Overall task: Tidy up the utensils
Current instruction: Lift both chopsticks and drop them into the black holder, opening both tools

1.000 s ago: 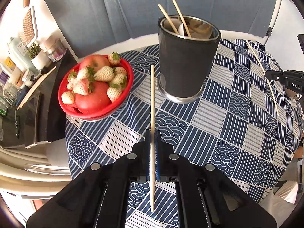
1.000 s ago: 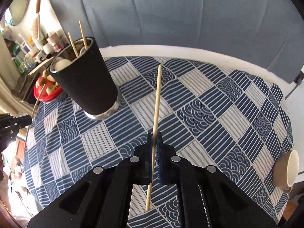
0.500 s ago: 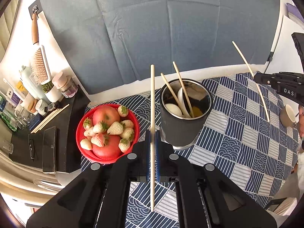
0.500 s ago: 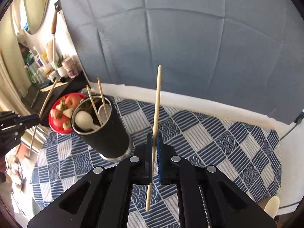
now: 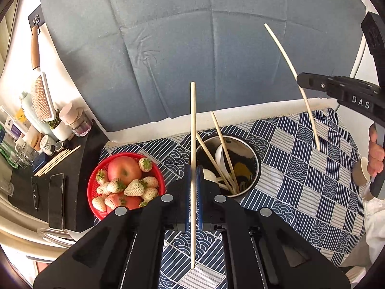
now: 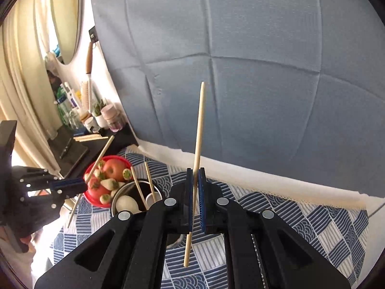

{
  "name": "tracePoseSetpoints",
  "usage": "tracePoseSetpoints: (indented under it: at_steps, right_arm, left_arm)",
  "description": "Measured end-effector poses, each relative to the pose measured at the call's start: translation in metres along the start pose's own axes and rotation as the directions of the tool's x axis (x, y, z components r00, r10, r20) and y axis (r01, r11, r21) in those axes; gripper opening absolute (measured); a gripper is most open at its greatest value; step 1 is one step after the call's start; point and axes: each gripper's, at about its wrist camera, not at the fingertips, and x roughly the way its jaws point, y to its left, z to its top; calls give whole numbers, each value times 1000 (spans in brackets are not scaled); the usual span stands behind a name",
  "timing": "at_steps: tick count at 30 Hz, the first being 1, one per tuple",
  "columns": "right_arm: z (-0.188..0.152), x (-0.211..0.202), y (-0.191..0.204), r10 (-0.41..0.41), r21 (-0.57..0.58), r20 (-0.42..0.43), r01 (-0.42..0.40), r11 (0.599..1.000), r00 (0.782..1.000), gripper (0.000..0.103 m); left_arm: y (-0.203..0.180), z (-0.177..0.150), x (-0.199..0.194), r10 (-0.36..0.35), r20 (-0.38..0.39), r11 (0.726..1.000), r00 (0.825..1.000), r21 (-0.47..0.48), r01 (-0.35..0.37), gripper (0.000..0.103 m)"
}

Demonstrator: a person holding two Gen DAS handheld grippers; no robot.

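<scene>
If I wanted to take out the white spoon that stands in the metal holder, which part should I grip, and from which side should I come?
Probably grip the white spoon by its upper handle, coming from straight above. It stands nearly upright inside the metal holder, so the rim blocks any approach from the side. Two chopsticks lean right beside it, so close the jaws across the handle only.

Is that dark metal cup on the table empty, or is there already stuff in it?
Not empty. The cup stands upright and holds two chopsticks leaning against its rim, plus white spoons.
</scene>
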Motion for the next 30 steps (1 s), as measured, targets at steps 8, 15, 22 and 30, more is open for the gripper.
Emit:
tracePoseSetpoints:
  at_steps: [8,15,22,30]
  right_arm:
    - [5,25,10,150,-31,26,-149,988,988,4]
    - [-3,36,14,324,-37,131,-322,946,937,5]
    - [-3,37,17,401,-73,171,-394,916,900,5]
    - [-18,48,18,403,-82,161,-395,915,901,5]
  left_arm:
    - [4,21,13,-71,59,992,996,-96,76,5]
    - [14,24,29,-142,151,968,978,-187,169,5]
    - [13,24,41,-181,248,951,952,-201,234,5]
    - [9,12,59,-219,295,937,930,-203,285,5]
